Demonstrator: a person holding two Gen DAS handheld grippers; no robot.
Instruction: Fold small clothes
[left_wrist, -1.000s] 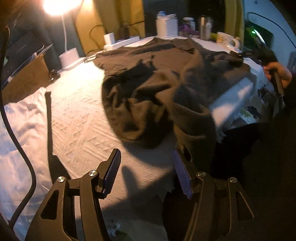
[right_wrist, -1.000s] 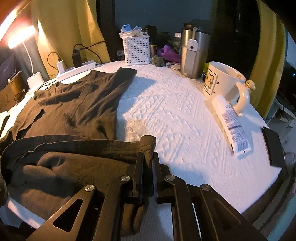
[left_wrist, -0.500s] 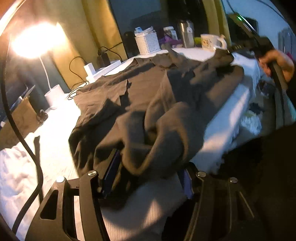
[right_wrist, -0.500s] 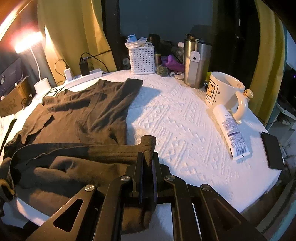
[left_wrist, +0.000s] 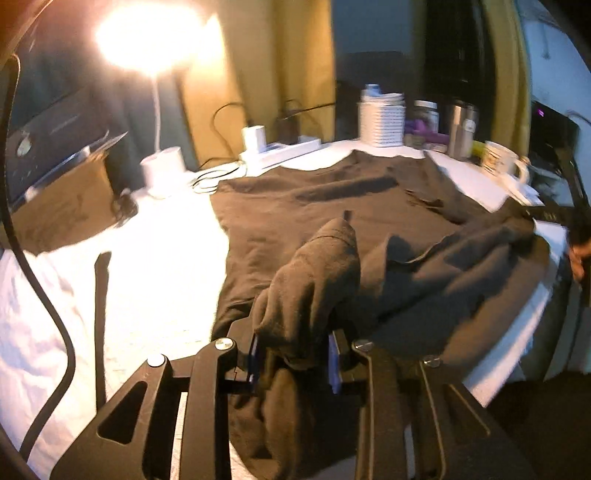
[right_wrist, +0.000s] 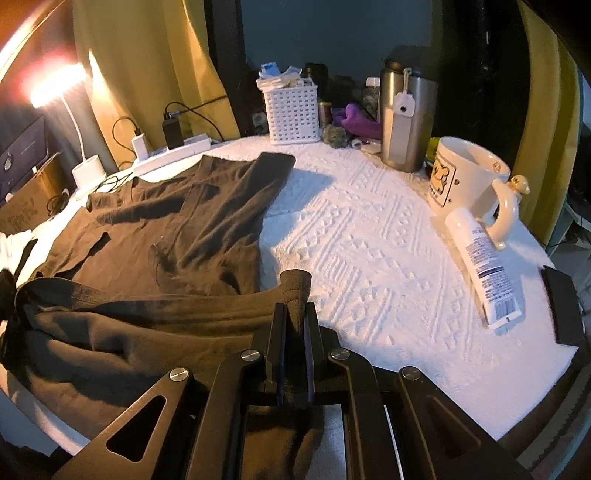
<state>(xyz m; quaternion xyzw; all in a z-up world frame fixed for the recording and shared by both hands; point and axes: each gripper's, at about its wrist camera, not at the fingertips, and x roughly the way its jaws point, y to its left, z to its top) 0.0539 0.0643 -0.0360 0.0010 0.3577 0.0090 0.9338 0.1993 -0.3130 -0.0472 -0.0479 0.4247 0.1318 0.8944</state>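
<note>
The brown garment (right_wrist: 155, 236) lies spread over the white textured cloth (right_wrist: 369, 258) on the table, filling the 9 o'clock half of the right wrist view, its near hem bunched and raised toward the table's front edge. The right gripper (right_wrist: 294, 317) is clamped on a pinched fold of that hem, which pokes up between its pads. The left gripper (left_wrist: 295, 354) has a thick wad of the same fabric between its fingers, and its jaws are closing on it (the view is blurred). At 2 o'clock in the right wrist view stand a cream mug (right_wrist: 469, 184) and a white tube (right_wrist: 484, 269); a lamp (left_wrist: 155, 48) glares at 11 o'clock.
</note>
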